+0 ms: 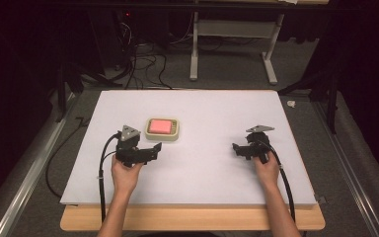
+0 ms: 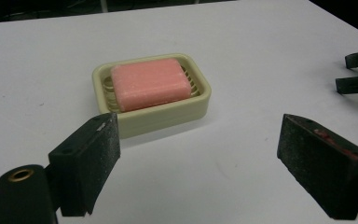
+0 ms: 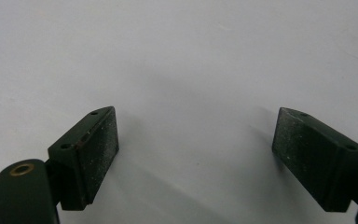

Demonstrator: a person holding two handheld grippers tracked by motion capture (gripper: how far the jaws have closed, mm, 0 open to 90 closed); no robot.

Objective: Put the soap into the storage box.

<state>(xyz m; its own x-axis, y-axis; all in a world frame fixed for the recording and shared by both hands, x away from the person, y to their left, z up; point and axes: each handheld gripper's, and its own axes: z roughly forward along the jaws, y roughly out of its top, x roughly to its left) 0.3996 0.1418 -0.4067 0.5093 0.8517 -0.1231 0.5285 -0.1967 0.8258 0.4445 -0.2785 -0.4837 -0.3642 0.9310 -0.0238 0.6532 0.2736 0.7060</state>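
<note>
Left gripper poised at the soap dish, nothing picked up yet.

Nearest the camera, the person's left hand (image 1: 125, 175) holds the left gripper (image 1: 154, 149) just this side of the soap dish (image 1: 163, 128), jaws spread wide and empty; in the left gripper view the cream dish (image 2: 168, 109) sits straight ahead between them, the pink soap bar (image 2: 149, 83) lying flat on its slatted insert. I'd judge this the approach step: the next move calls for easing forward and lining the pads up on the bar's long sides, or the dish walls, before closing. Well to the right of the dish, the right gripper (image 1: 240, 149) rests over bare tabletop (image 1: 202, 168), jaws likewise apart and empty. The tabletop is a white sheet on a wooden board; beyond the dish lie grey carpet, tangled cables and a white table frame in a dark room.
</note>
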